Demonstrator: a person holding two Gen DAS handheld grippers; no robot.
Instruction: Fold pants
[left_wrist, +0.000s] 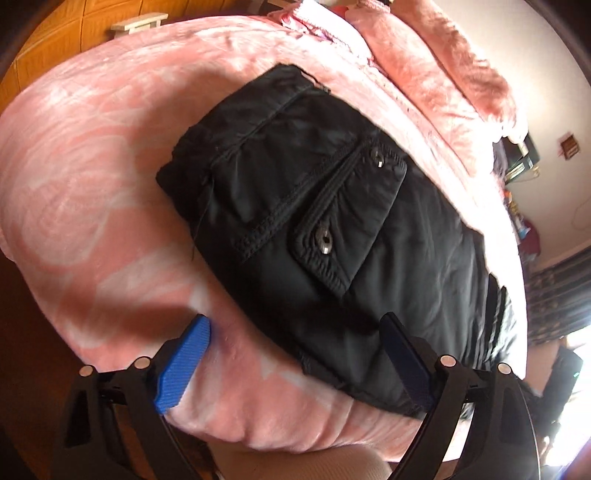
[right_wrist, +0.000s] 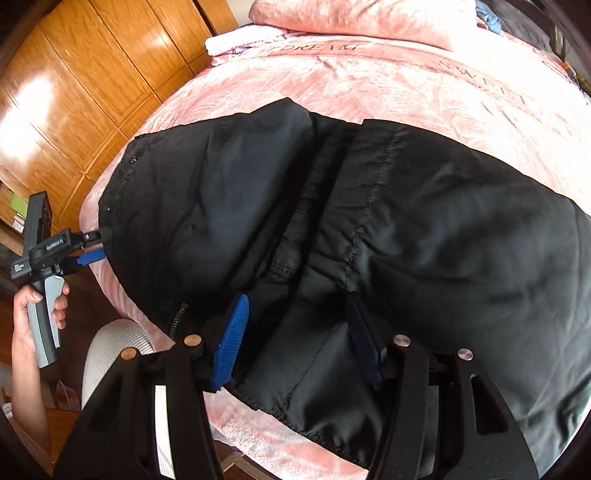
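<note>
I see the black cargo pants (right_wrist: 332, 229) folded once on the pink bed (left_wrist: 92, 184); further folds remain. Left gripper (left_wrist: 291, 354), at 9 o'clock, and right gripper (right_wrist: 295, 332) both spread, holding nothing.

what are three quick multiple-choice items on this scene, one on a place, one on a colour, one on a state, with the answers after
1. Where do the black padded pants lie?
A. on the wooden floor
B. on the pink plush bed cover
C. over the white chair

2. What colour are the ribbed pads on the fingers of both grippers?
A. red
B. green
C. blue

3. How does the left gripper stand?
A. open, its fingers apart with nothing pinched
B. shut on a towel
C. shut on a pillow

Answers:
1 B, since pink cover shows all around the dark cloth in both views.
2 C, as blue ribbed pads show in each wrist view.
3 A, since its fingers stand wide apart, one over the bed cover and one at the pants' edge, gripping nothing.
</note>
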